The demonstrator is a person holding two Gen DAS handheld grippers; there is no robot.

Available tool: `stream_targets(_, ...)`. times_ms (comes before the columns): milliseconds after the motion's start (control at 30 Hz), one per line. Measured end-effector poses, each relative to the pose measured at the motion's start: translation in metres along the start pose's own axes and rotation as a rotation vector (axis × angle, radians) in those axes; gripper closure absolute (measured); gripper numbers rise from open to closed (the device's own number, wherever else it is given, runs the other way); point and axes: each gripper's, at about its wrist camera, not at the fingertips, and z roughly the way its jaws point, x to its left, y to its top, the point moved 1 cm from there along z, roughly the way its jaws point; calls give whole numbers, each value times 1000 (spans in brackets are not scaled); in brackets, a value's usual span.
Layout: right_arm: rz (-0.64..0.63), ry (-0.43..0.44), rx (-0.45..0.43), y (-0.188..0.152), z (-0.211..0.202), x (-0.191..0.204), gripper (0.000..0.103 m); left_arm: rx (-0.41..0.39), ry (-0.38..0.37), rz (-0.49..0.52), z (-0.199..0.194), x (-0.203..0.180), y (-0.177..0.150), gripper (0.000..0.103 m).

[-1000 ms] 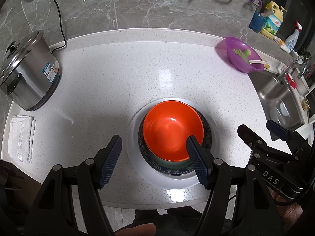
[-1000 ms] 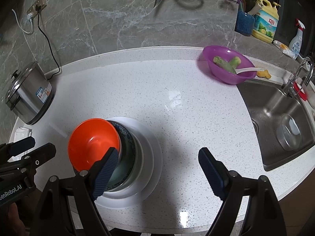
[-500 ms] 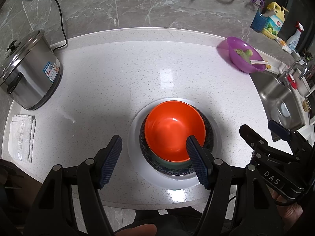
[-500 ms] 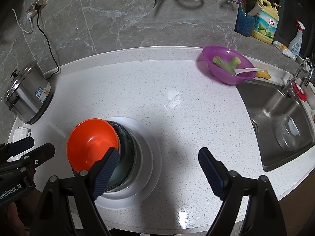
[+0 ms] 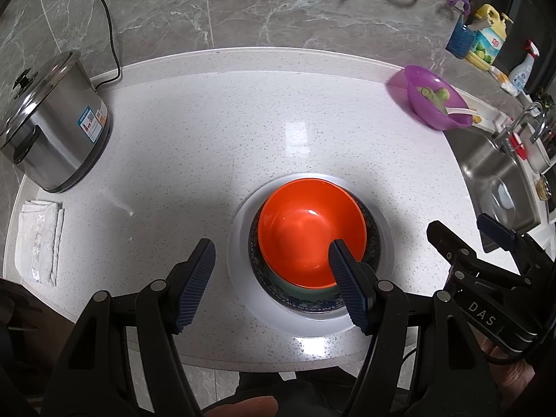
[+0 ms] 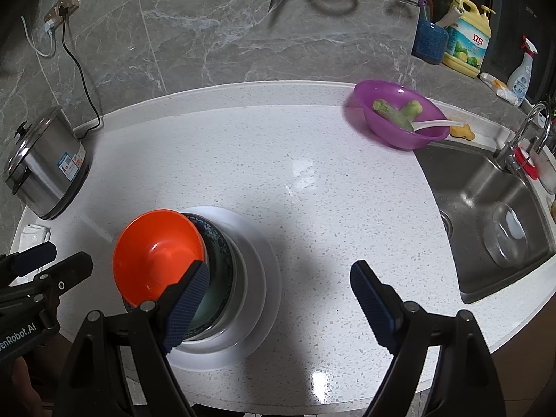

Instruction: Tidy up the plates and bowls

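Note:
An orange bowl (image 5: 311,232) tops a stack near the counter's front edge. Under it a green bowl rim shows, then a dark blue patterned bowl (image 5: 373,239), then a wide white plate (image 5: 239,243). In the right wrist view the orange bowl (image 6: 158,255) sits tilted toward the left of the patterned bowl (image 6: 222,253) and the plate (image 6: 267,278). My left gripper (image 5: 272,278) hangs open above the stack's near left side, its right finger in front of the orange bowl. My right gripper (image 6: 278,299) stands open, its left finger over the stack's near edge, holding nothing.
A steel rice cooker (image 5: 48,125) and a folded cloth (image 5: 40,243) are at the left. A purple bowl (image 6: 403,121) with vegetables and a white spoon stands by the sink (image 6: 486,208) on the right. Bottles line the back right ledge. Scissors hang on the wall.

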Motion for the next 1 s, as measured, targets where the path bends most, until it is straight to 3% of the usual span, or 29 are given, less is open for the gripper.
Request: stream_targets(1000,-1,-5,2,2,1,-1,17,-4,11,-12,1,-1,2,37)
